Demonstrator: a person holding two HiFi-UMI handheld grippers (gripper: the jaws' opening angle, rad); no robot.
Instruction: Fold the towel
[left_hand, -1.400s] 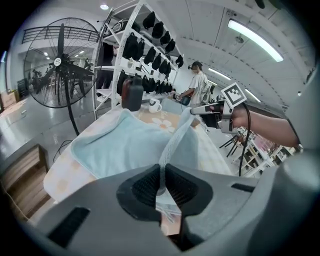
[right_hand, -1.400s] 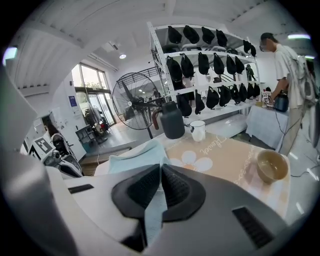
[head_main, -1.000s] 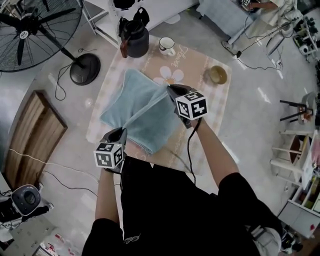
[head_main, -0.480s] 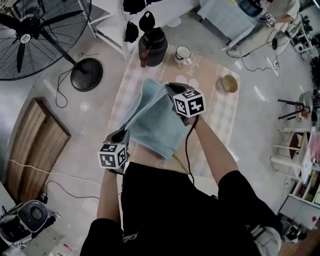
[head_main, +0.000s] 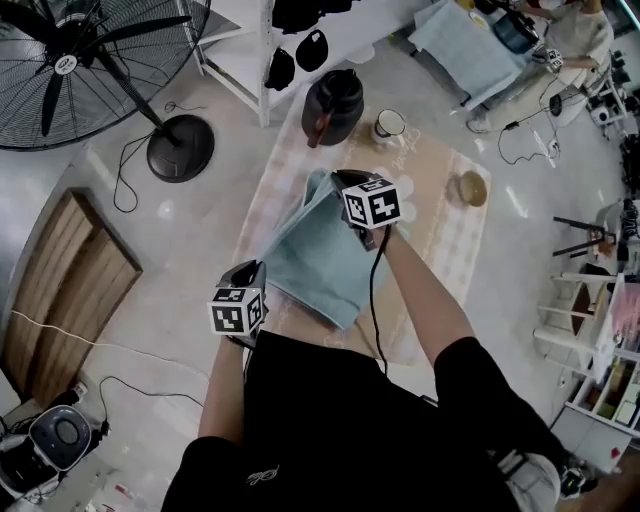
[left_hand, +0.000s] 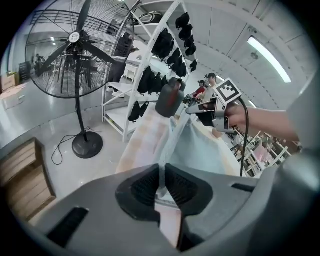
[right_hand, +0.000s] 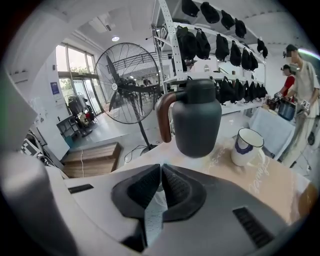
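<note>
Pale tiled floor fills the scene. A big pedestal fan stands at the far left, its round base just off the mat's far left corner. A white rack hung with black caps runs along the far side. A low wooden platform lies at the left.

A checked mat with a flower print is spread on the floor in the middle. The light blue towel is over the centre of it, lifted by two corners. Its top edge runs taut from the left gripper at the near left up to the right gripper, which is farther away. The rest of the cloth drapes down toward the mat's near right. I cannot tell whether its lower fold rests on the mat.

A dark jug with a brown handle stands upright at the mat's far edge. A white mug with a blue rim sits just to its right, and a small bowl stands well apart at the mat's right edge.

In the left gripper view the fingers are pinched on a thin edge of towel. In the right gripper view the fingers are likewise closed on a strip of towel.
</note>
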